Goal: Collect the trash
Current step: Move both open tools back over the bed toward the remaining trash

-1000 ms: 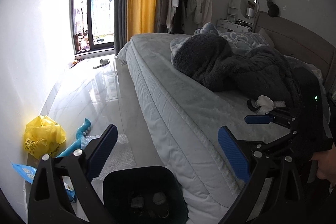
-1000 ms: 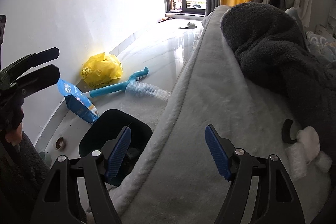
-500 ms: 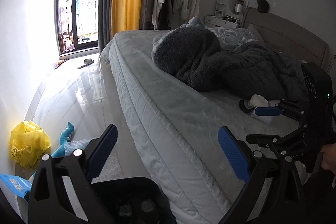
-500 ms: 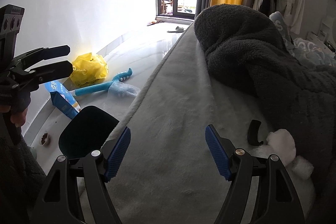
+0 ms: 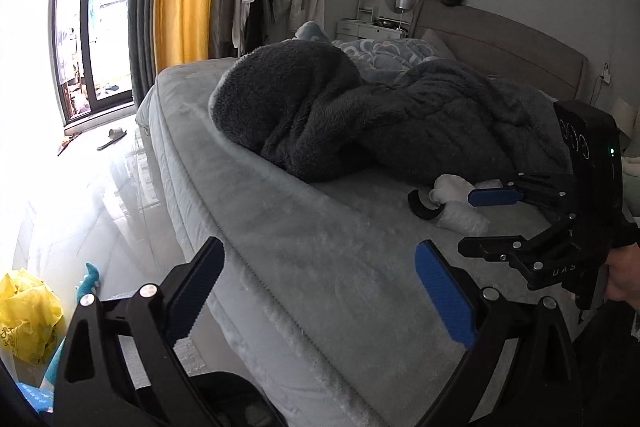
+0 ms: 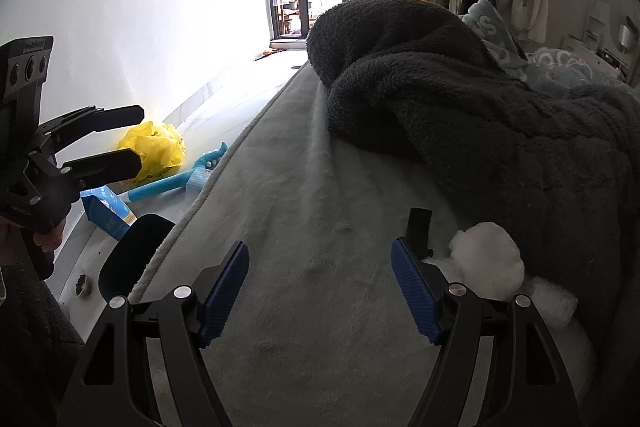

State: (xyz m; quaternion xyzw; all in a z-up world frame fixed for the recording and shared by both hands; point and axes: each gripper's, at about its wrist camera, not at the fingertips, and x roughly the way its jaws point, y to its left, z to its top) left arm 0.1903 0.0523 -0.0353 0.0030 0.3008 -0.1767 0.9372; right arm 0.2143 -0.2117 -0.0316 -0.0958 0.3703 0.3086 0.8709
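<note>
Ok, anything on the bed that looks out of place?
Yes: white crumpled wads and a curved black piece lie loose on the grey bedcover beside the dark blanket. They look like litter, not bedding.

Grey-sheeted bed (image 5: 320, 267), dark fleece blanket (image 5: 360, 123) heaped on it, white crumpled wads (image 6: 488, 261) and a curved black piece (image 5: 424, 207) beside the blanket
</note>
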